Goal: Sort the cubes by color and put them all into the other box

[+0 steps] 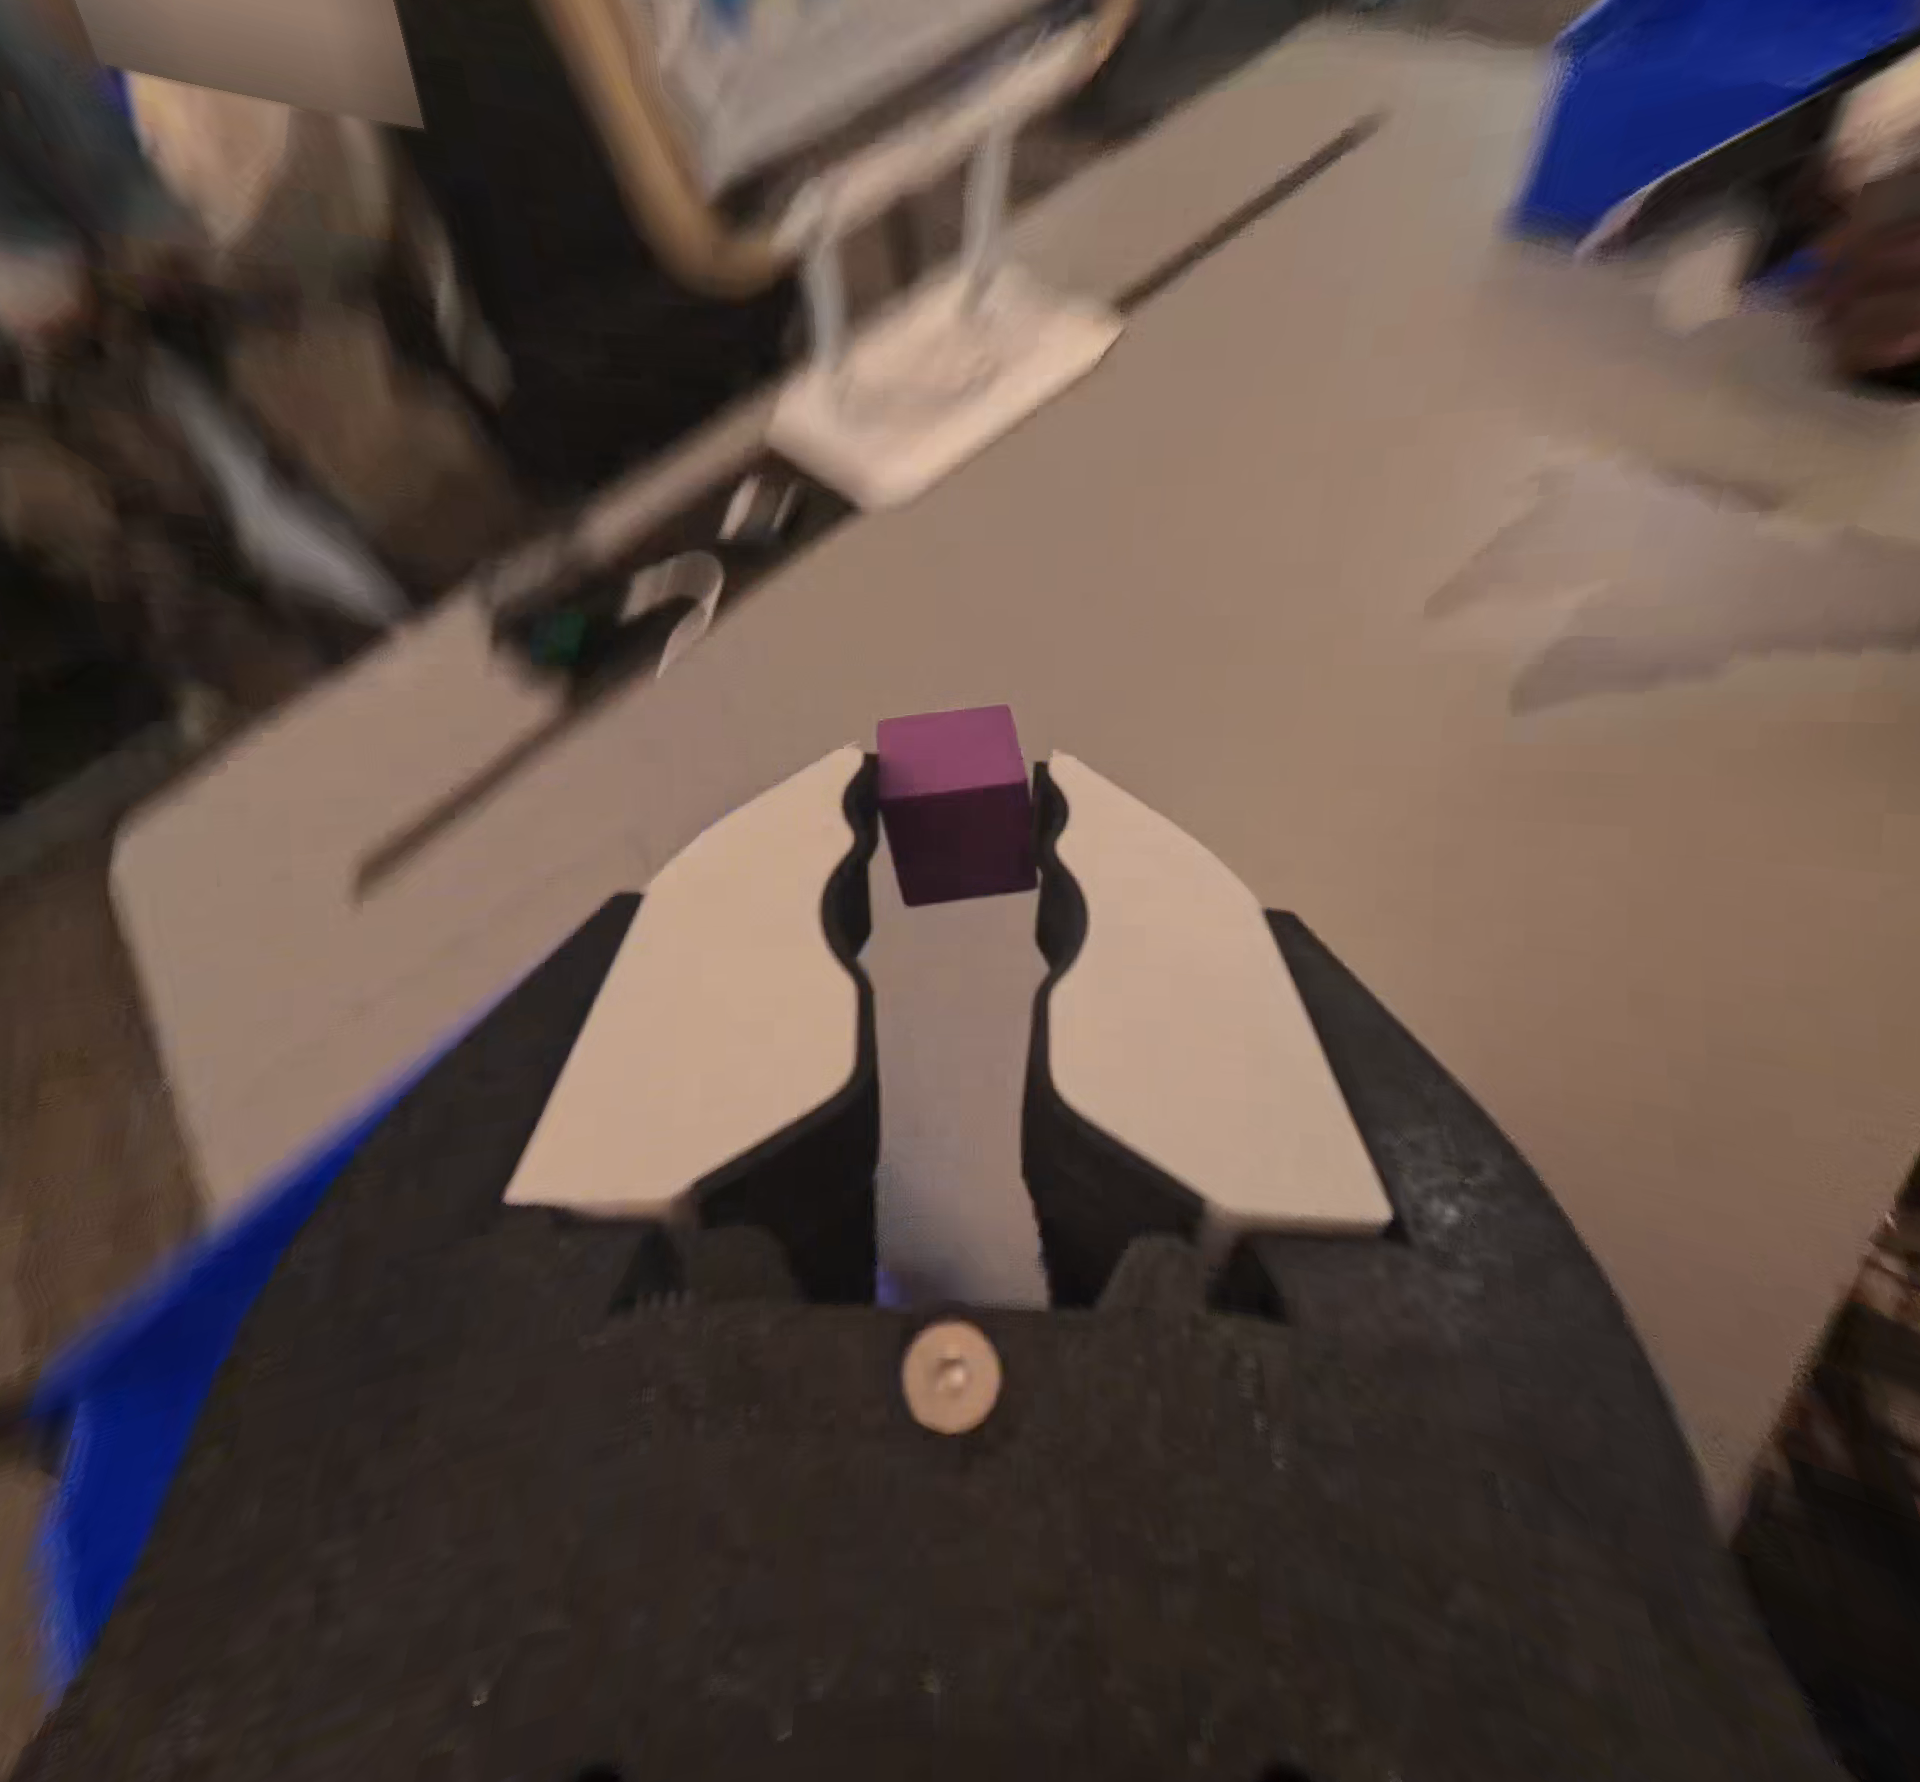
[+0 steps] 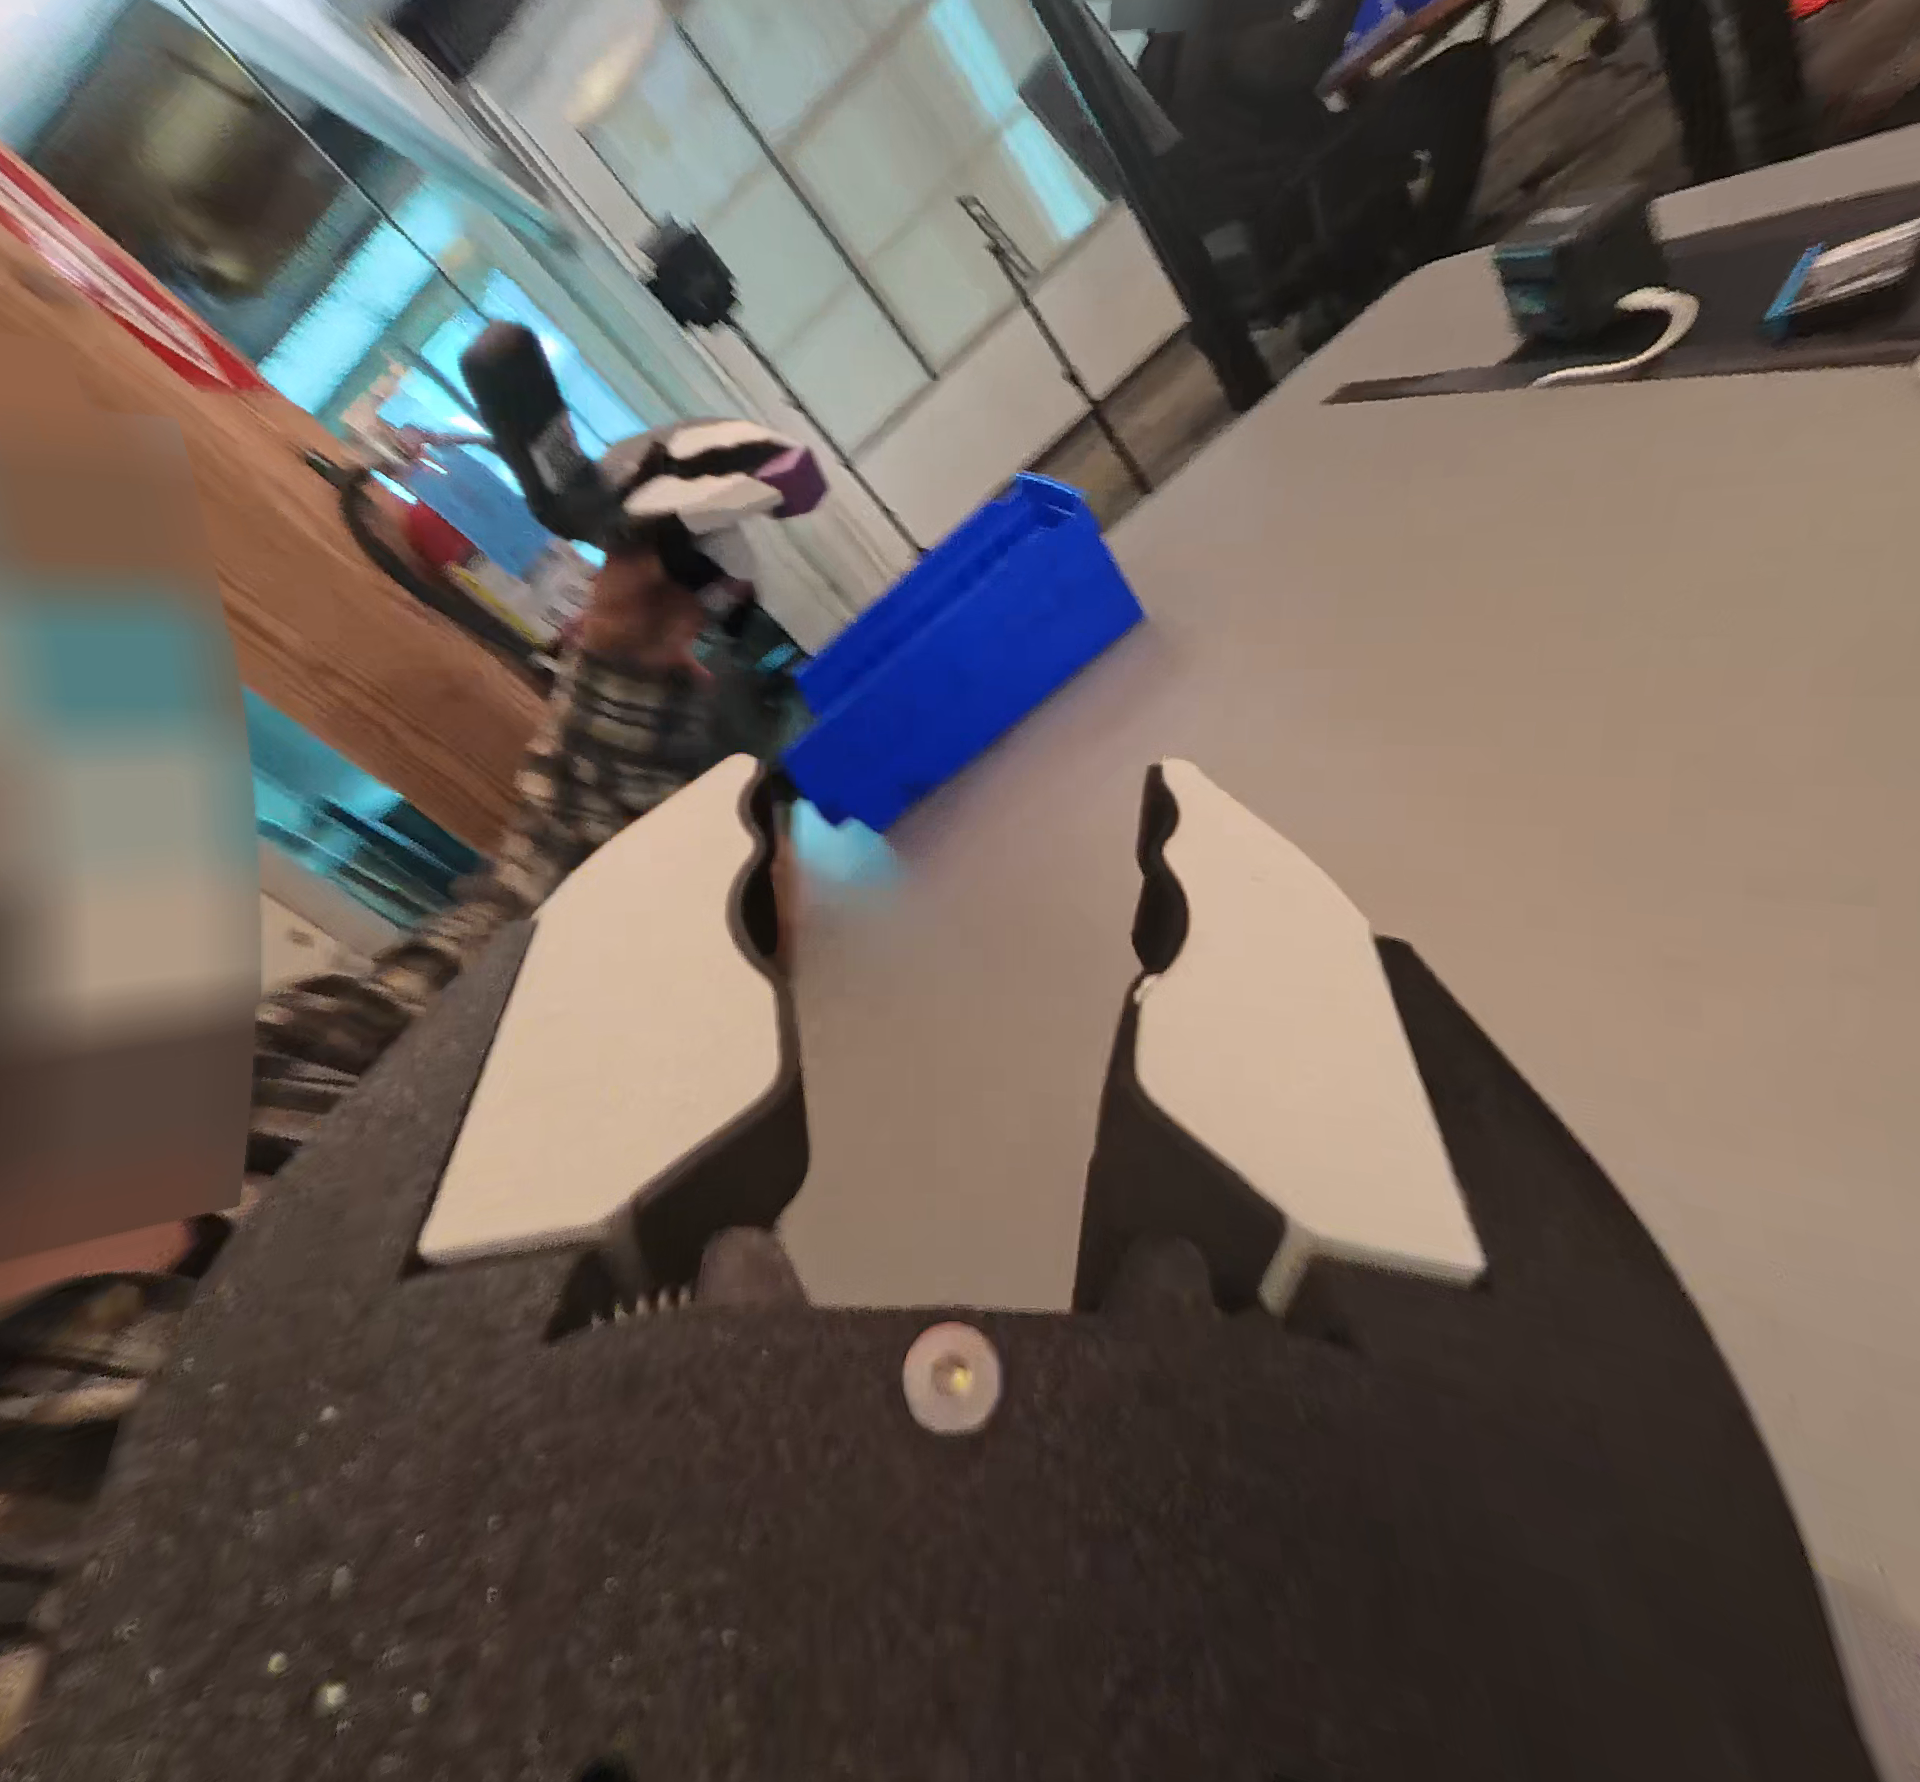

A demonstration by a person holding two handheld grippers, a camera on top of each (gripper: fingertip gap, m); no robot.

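Observation:
My left gripper (image 1: 954,774) is shut on a purple cube (image 1: 956,802), held between the fingertips above the grey table (image 1: 1351,901). A blue box (image 1: 1704,59) shows blurred at the far right of the left wrist view, and another blue edge (image 1: 156,1337) shows at lower left. In the right wrist view a blue box (image 2: 966,652) stands on the table near its left edge. The left gripper with the purple cube (image 2: 795,480) shows above and left of that box. My right gripper (image 2: 961,782) is open and empty, low over the table, short of the box.
A white stand with a framed board (image 1: 935,382) stands at the table's far edge. A dark strip with small devices and a white cable (image 2: 1621,330) lies at the far right of the table. Chairs, another table and glass walls are beyond.

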